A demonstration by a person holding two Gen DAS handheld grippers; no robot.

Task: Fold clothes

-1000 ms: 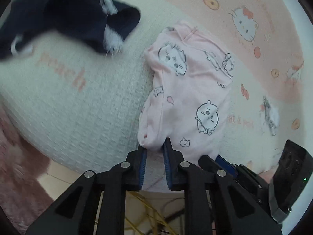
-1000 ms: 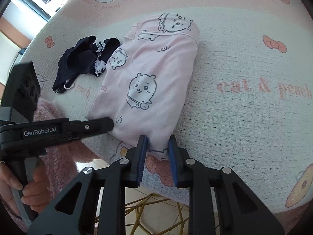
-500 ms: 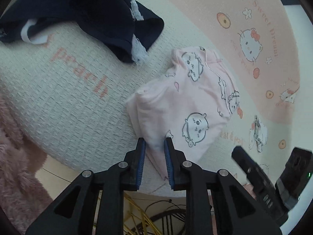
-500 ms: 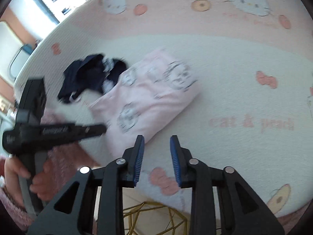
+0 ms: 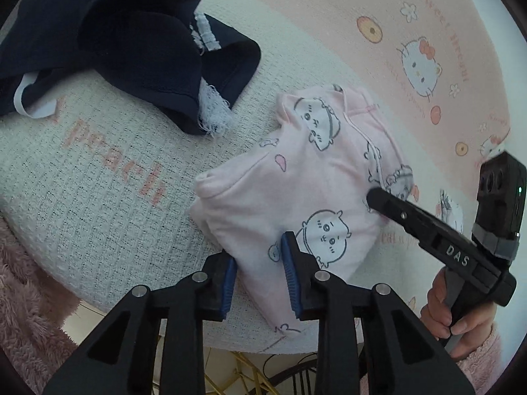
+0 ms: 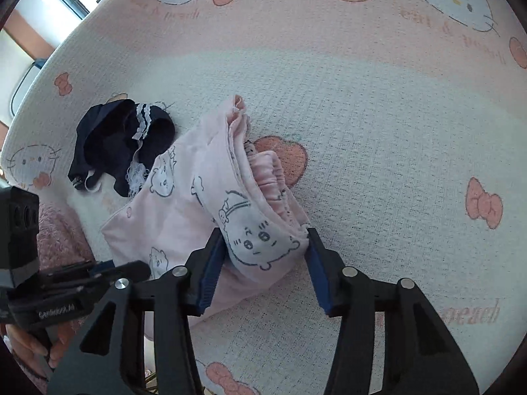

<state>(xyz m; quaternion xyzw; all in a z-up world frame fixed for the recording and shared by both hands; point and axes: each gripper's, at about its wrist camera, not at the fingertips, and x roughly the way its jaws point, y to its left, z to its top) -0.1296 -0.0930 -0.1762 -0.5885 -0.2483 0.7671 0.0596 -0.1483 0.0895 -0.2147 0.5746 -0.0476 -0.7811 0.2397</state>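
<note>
A folded pink garment with cartoon prints (image 5: 306, 194) lies on the cream and pink blanket (image 5: 98, 177); it also shows in the right wrist view (image 6: 197, 210). My left gripper (image 5: 258, 273) is open, its jaws either side of the garment's near corner. My right gripper (image 6: 260, 263) is open wide, its jaws astride the garment's folded end with the gathered waistband. The right gripper also shows in the left wrist view (image 5: 374, 196), resting on the garment's right side.
A crumpled navy garment with white lace trim (image 5: 138, 49) lies left of the pink one, also in the right wrist view (image 6: 118, 144). A fluffy pink rug (image 5: 23, 299) and floor lie below the blanket's near edge.
Both grippers have opened and let go of the pink garment. The garment now lies folded shorter. The right gripper has moved in to its folded end.
</note>
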